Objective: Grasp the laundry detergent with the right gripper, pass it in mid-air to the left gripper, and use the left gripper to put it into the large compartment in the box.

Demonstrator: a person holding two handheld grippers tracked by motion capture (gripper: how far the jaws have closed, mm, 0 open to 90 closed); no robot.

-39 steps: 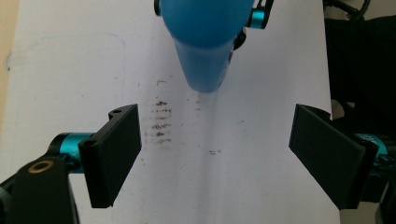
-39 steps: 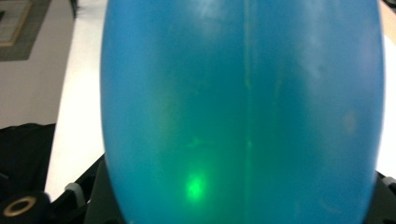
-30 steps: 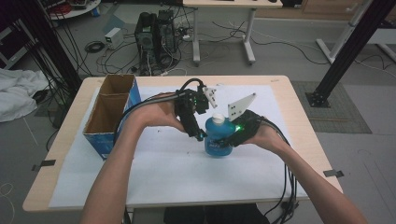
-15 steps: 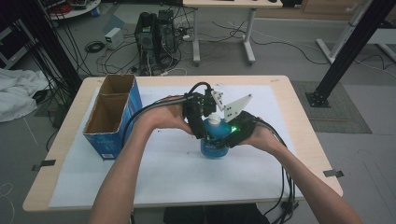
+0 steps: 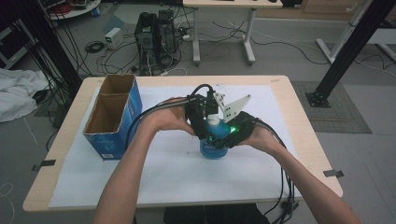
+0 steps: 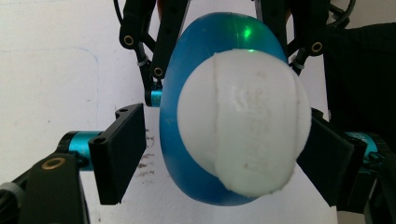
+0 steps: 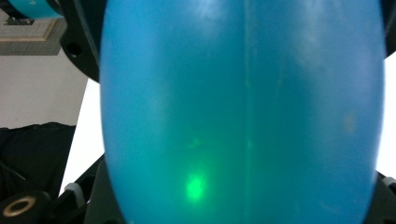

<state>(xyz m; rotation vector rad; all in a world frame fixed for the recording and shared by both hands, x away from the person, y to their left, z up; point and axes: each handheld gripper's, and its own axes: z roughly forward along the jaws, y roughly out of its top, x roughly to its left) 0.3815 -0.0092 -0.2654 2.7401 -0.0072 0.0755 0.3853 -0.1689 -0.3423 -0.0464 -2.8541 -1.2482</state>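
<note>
The blue bottle [image 5: 214, 145] stands upright on the white sheet [image 5: 154, 172] covering the table [image 5: 299, 116], near its middle, with both tools at it. The right gripper [image 5: 227, 136] comes in from the side and is clamped across the bottle's body; in the right gripper view the blue wall [image 7: 243, 112] sits hard up against the camera, with the jaws out at either flank, so I take it as a firm hold meant to steady the bottle.

The left gripper [image 6: 219, 154] comes down from above, and the white cap [image 6: 243, 123] lies directly ahead of it, between its two black pads [image 6: 122, 149]. Its jaws have just been closing around the cap. The pad on the left of that view still stands clear of the bottle, with a strip of white sheet showing between; the other pad sits right at the cap's edge (whether it truly presses I cannot tell), so the cap is bracketed rather than gripped.

The likely trouble is an off-centre bite: the cap sits nearer one pad, so the closing jaws may push the bottle sideways before both pads land. If the right grip slides on the smooth plastic, the bottle could tilt or turn with the cap. The rounded cap could also squirt out from between flat pads. The cardboard box [image 5: 114, 116] stands well off beyond the left gripper, out of the way.
</note>
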